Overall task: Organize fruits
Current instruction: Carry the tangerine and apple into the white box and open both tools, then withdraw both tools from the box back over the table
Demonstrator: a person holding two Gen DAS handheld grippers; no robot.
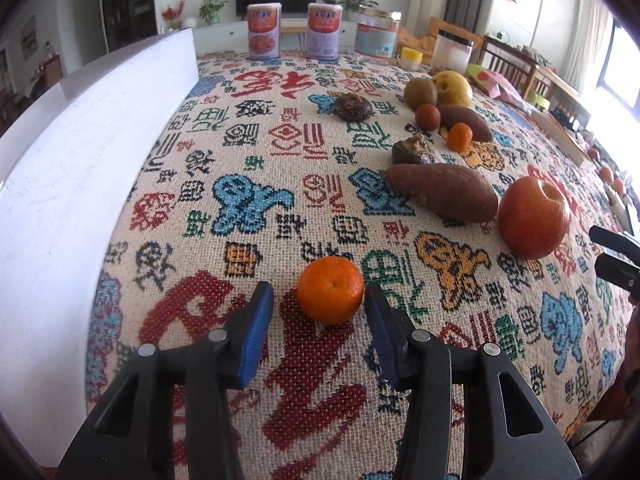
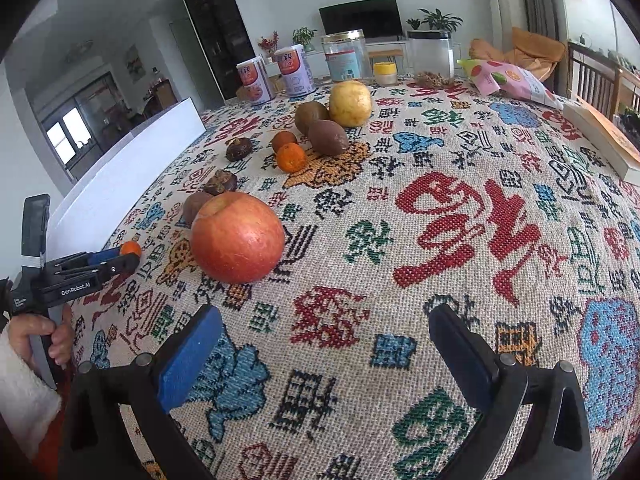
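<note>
A small orange tangerine lies on the patterned cloth between the tips of my open left gripper, touching or nearly touching the right finger. A red apple sits to its right, beside a sweet potato. Farther back lie a second tangerine, a kiwi, a yellow pear and dark dried fruits. My right gripper is open and empty over bare cloth, the apple ahead to its left. The left gripper shows at the left edge there, around the tangerine.
A white tray wall runs along the table's left side. Cans, jars and a yellow-lidded pot stand at the far edge. A snack bag and a book lie at the right.
</note>
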